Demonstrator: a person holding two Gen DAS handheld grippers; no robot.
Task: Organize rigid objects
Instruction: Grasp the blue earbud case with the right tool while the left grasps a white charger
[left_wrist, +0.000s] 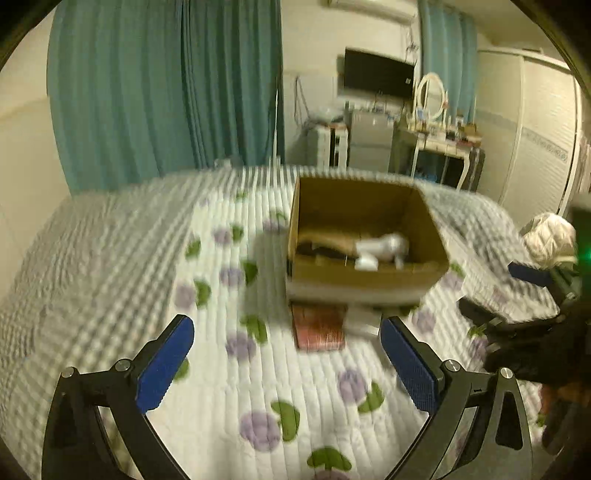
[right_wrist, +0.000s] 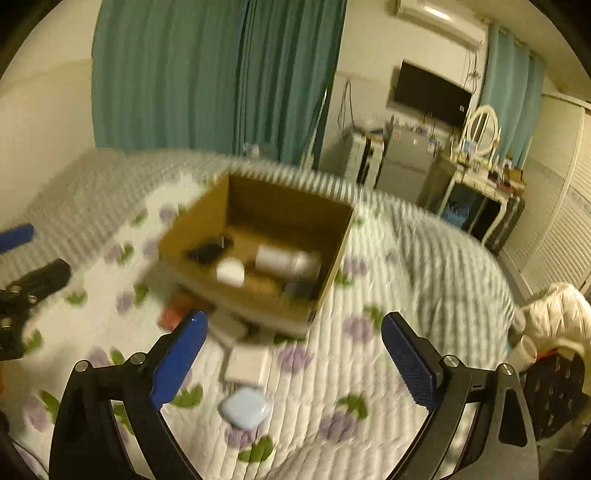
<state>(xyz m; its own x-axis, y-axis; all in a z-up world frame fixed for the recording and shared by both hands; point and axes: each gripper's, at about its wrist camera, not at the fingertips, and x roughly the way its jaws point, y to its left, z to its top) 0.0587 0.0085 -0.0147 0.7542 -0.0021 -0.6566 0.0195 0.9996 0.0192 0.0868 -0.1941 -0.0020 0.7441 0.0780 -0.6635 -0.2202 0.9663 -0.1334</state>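
Observation:
An open cardboard box (left_wrist: 369, 275) (right_wrist: 207, 225) stands on the bed. It holds white items (left_wrist: 384, 247) (right_wrist: 286, 260) and a dark item (right_wrist: 208, 251). A red flat object (left_wrist: 319, 328) (right_wrist: 175, 314) lies on the quilt just in front of the box. A white flat box (right_wrist: 247, 365) and a pale blue rounded case (right_wrist: 246, 408) lie nearer the right gripper. My left gripper (left_wrist: 288, 362) is open and empty above the quilt. My right gripper (right_wrist: 295, 363) is open and empty over the white box and blue case. Both views are blurred.
A quilt (left_wrist: 110, 258) with purple flowers covers the bed. Teal curtains (left_wrist: 166, 88) hang behind. A dresser with a mirror (left_wrist: 432, 110), a wall TV (left_wrist: 376, 74) and a white wardrobe (left_wrist: 546, 129) stand at the right. A white jacket (right_wrist: 557, 317) lies at the bed's right edge.

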